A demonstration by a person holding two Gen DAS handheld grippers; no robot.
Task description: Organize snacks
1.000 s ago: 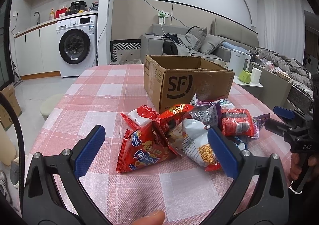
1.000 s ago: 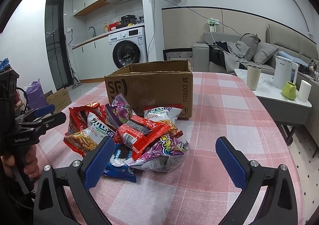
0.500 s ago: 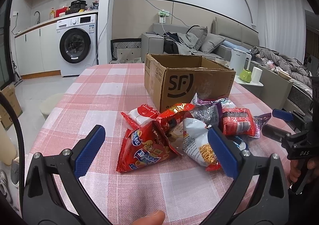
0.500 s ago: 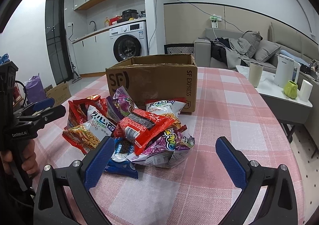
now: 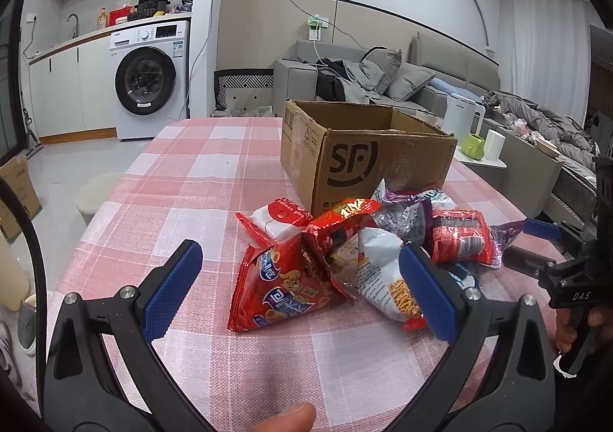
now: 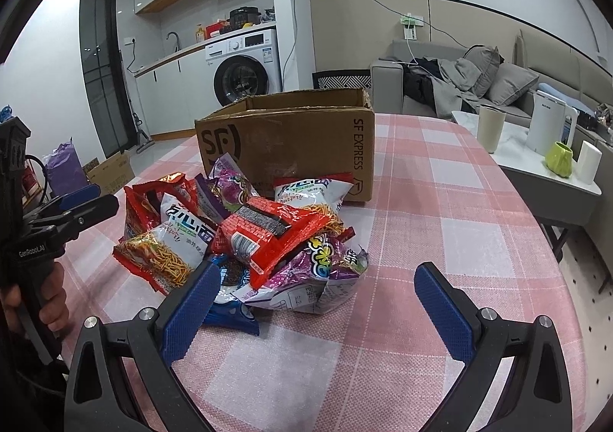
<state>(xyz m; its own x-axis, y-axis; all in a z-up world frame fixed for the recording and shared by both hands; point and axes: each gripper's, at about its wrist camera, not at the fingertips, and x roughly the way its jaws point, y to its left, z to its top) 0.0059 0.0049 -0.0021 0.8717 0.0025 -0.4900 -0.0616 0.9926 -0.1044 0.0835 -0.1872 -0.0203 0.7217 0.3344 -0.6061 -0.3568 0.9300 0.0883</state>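
A pile of snack bags lies on the pink checked tablecloth [image 5: 199,202] in front of an open cardboard box [image 5: 364,152]. In the left wrist view the nearest is a red chip bag [image 5: 287,290], with a white noodle-snack bag [image 5: 383,278] to its right. My left gripper [image 5: 302,294] is open and empty, low over the red bag. In the right wrist view the box [image 6: 291,140] stands behind a red bag [image 6: 268,232] and a purple bag [image 6: 322,271]. My right gripper [image 6: 318,313] is open and empty, just before the purple bag.
A side table with a white kettle [image 6: 548,129], a cup and a green mug [image 6: 559,160] stands right of the dining table. A washing machine [image 5: 149,79] and a sofa [image 5: 367,83] are behind. The other gripper shows at each view's edge.
Both grippers have moved a little closer to the snack pile. Both stay open and empty.
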